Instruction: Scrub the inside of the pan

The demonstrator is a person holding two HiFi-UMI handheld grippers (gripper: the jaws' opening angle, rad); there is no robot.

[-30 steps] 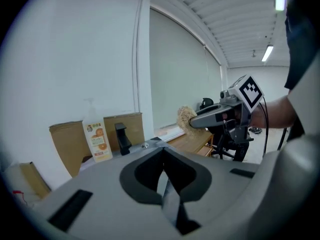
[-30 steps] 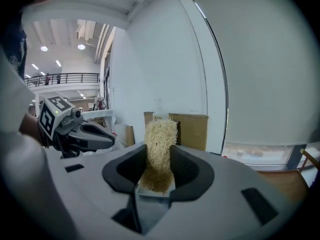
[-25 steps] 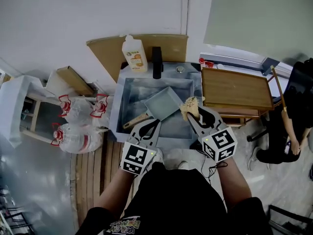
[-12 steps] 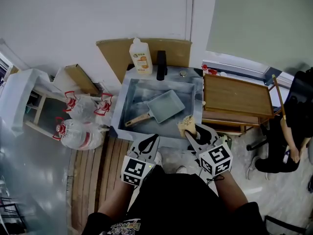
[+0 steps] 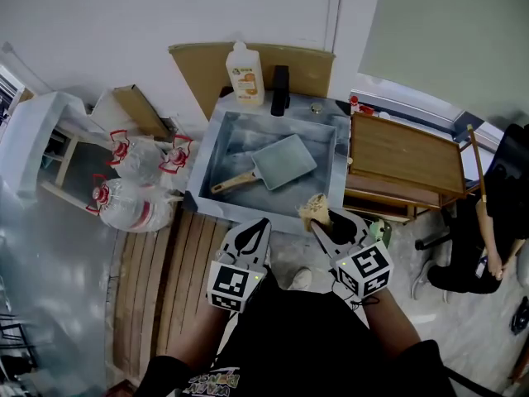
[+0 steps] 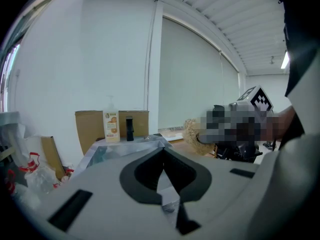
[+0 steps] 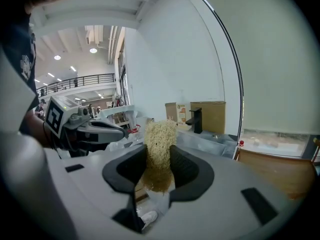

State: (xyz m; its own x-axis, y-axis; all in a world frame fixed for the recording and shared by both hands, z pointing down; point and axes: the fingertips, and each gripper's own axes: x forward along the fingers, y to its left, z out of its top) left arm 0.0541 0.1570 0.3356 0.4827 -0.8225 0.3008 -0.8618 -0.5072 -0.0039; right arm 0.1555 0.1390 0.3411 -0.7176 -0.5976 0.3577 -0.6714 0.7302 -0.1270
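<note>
The left gripper [image 5: 260,224] and right gripper [image 5: 322,225] are held side by side before the sink's [image 5: 205,170] near rim, pointed forward and slightly down. The left jaws are closed together, empty. The right jaws are clamped on an upright scrubber [image 7: 159,140]. The pan [image 5: 283,160] is laid flat in the sink, well apart from both grippers, with its long axis diagonal. Its handle [image 5: 231,184] is pointed toward the near-left corner.

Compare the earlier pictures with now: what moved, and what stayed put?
Both grippers drew back from over the sink toward the person: the left gripper, shut and empty, and the right gripper, still clamped on the scrubber. The pan stayed lying in the sink, untouched.
</note>
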